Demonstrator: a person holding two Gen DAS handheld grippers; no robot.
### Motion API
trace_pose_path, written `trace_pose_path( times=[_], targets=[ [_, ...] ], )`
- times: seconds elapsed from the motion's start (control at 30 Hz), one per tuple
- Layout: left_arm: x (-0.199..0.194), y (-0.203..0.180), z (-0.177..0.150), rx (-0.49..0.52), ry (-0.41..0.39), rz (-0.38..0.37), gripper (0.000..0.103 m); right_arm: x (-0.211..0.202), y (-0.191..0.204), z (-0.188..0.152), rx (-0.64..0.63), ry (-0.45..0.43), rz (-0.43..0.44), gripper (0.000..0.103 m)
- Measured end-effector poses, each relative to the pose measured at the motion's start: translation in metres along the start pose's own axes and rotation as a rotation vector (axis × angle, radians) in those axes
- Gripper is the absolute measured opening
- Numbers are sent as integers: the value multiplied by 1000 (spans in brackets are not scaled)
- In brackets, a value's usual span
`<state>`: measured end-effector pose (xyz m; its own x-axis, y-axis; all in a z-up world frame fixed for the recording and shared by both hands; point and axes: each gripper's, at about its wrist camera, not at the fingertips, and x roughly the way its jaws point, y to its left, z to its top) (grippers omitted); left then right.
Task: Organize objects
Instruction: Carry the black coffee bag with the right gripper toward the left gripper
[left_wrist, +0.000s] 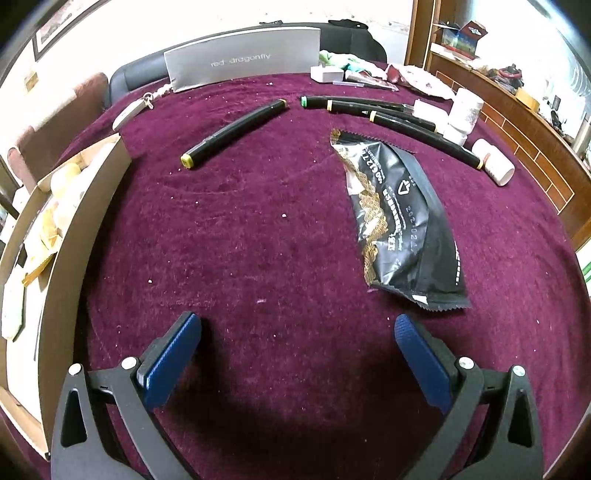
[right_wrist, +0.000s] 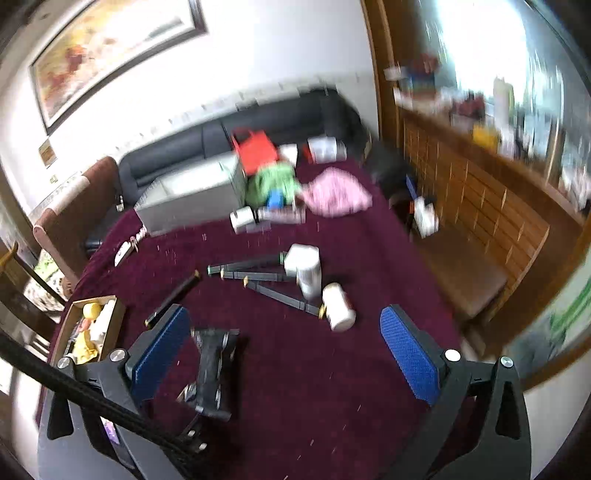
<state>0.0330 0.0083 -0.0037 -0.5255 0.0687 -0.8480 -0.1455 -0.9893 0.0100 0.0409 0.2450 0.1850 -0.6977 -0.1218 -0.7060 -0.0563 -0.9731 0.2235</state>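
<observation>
On the counter (left_wrist: 258, 229), left wrist view: plush maroon cloth. Left claw (left_wrist: 297, 328) spread apart, empty, blue ribbed pads. Crinkled black foil packet (left_wrist: 402, 221) with zigzag edges lies ahead to the right. Lone black marker (left_wrist: 234, 130) sits apart from a fanned group of markers (left_wrist: 388, 120). Cardboard box (left_wrist: 70, 229) along left edge.

Right wrist view, blurred: right claw (right_wrist: 284, 328) wide apart, empty. Packet (right_wrist: 214, 369) near its left finger. White cylindrical bottles (right_wrist: 306, 269) touch the marker ends.
</observation>
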Motion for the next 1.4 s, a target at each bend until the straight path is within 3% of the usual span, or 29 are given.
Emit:
trace_pose_path(
  times=[0.27, 1.13, 1.2, 1.27, 1.4],
  targets=[
    [1, -1, 1, -1, -1, 7, 102, 15, -13, -13, 3, 112, -6, 103],
    [2, -1, 0, 3, 0, 3, 102, 27, -14, -37, -1, 219, 25, 103],
    [2, 0, 3, 21, 40, -20, 101, 28, -16, -36, 5, 226, 24, 103],
    [-1, 5, 9, -8, 85, -90, 101, 28, -21, -35, 18, 231, 25, 103],
    [-24, 28, 38, -179, 37, -197, 101, 31, -35, -36, 53, 237, 11, 103]
  ],
)
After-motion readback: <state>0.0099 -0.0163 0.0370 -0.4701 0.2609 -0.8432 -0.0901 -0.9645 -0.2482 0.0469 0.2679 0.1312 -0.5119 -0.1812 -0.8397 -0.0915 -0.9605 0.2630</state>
